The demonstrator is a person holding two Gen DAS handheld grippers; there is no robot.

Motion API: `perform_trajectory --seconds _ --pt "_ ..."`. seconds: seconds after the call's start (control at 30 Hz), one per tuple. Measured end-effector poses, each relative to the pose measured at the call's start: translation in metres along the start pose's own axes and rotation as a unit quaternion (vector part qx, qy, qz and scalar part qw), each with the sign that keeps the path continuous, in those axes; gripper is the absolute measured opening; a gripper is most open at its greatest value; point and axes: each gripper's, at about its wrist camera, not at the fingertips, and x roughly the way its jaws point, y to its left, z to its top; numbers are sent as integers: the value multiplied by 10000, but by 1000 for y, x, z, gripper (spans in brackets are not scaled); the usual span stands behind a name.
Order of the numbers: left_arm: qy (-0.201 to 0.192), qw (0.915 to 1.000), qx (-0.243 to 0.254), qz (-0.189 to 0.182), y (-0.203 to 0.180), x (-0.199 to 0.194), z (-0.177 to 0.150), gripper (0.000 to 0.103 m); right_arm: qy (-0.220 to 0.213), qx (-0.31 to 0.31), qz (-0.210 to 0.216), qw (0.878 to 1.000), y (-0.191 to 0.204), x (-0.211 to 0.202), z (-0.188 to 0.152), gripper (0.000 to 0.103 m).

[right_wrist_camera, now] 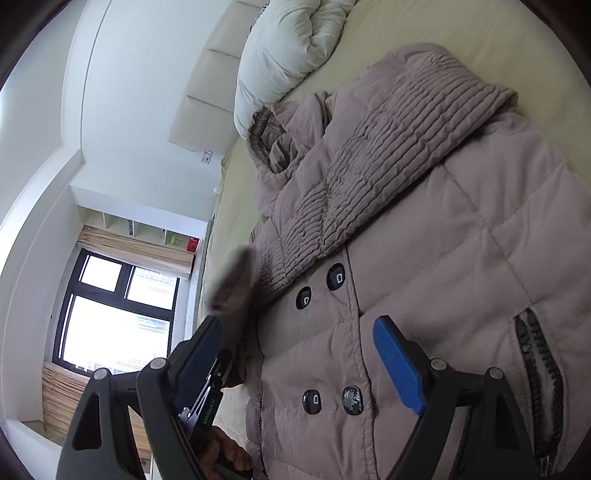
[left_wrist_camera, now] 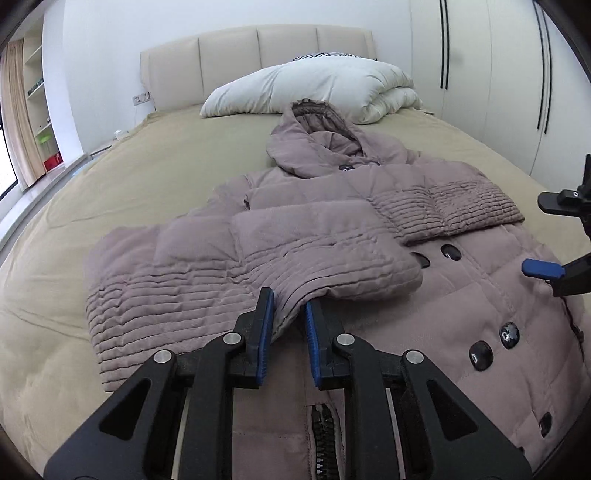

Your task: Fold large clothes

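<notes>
Left claw [left_wrist_camera: 289, 314] low and level over the coat [left_wrist_camera: 461, 302], pointing toward the headboard [left_wrist_camera: 258, 51]. Its two blue pads [left_wrist_camera: 265, 332] stand a little apart with the edge of the folded sleeve [left_wrist_camera: 258, 258] lying between them; cloth sits in the gap, but I cannot tell whether the pads press it or merely flank it. My hand behind it is out of that view.

Right claw [right_wrist_camera: 314, 354] is released, jaws spread wide, nothing between them. It is rolled hard onto its side, so the room tilts in its camera: window [right_wrist_camera: 114, 317] at lower left, bed [right_wrist_camera: 461, 33] running up to the right. One blue pad [right_wrist_camera: 399, 365] hovers over the coat's front near the two rows of dark buttons [right_wrist_camera: 335, 277]. From the left camera, this claw shows at the right edge, above the coat's right side. My left hand [right_wrist_camera: 225, 454] appears at the bottom of the right camera, fingers wrapped round the left tool's handle.

Coat, a mauve quilted one with a hood [left_wrist_camera: 314, 144], lies face up on the tan bed sheet, hood toward a white duvet [left_wrist_camera: 325, 88]. Both ribbed-cuffed sleeves are folded across the chest. A zipper pocket [right_wrist_camera: 539, 380] shows lower down on the front.
</notes>
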Motion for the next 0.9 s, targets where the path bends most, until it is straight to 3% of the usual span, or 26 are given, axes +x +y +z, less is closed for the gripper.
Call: perform_trajectory --seconds 0.27,0.5,0.53,0.6,0.67,0.77,0.9 --pt "-180 9996 -183 -133 26 -10 -5 16 966 547 382 9931 7 81 5 87" --pt "-352 9986 -242 -309 37 -25 -9 16 1615 571 442 9842 36 143 8 87" --pt "-354 9985 -260 -328 38 -26 -10 16 1725 518 428 9827 40 150 6 83" --pt "-362 9983 -305 -353 41 -27 -10 16 1929 612 505 9780 42 165 5 65" --pt "-351 9979 -396 -365 45 -27 -9 16 2092 674 505 9742 43 177 4 38" --pt "-308 9955 -652 -614 57 -33 -12 16 2038 354 495 9771 59 178 7 24" --pt "-530 9899 -987 -873 68 -59 -15 17 1704 -508 575 9824 109 152 26 21"
